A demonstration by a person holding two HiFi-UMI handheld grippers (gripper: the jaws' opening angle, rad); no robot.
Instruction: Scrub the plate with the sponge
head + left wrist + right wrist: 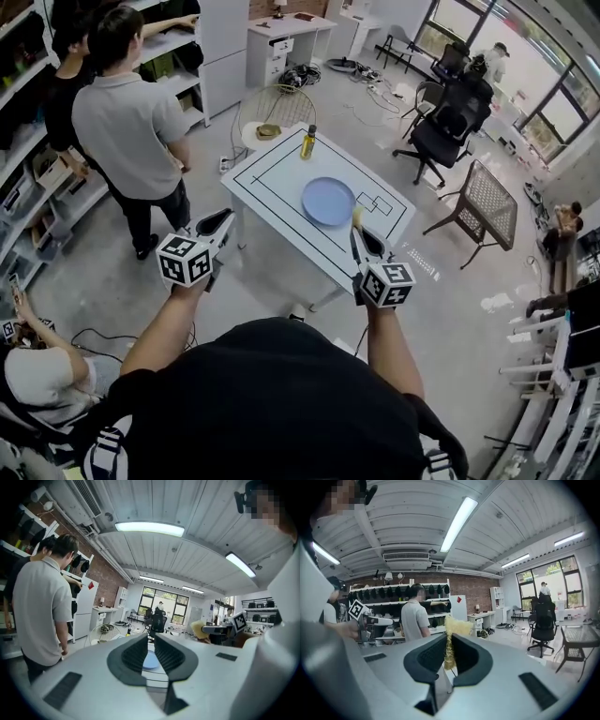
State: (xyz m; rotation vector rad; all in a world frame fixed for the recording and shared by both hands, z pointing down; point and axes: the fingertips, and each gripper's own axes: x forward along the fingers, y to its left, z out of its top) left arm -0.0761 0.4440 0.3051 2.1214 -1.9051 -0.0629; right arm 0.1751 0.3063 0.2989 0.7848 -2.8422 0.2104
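Round pale-blue plate (328,201) is seen lying flat on white, line-marked table (272,176), untouched. Yellow fibrous sponge (457,626) is clamped upright in right gripper (358,232), held near the plate's rim. Left gripper (228,218) is held beside the table's edge, jaws drawn almost together, nothing between them.

**Blue, white and yellow**

A pale blue round plate (328,201) lies on a white square table (272,178) ruled with black lines. There is a fuzzy yellow sponge (454,627), an amber-yellow bottle (307,142) with a dark cap, a pale grey floor (450,281) and a black office chair (441,127).
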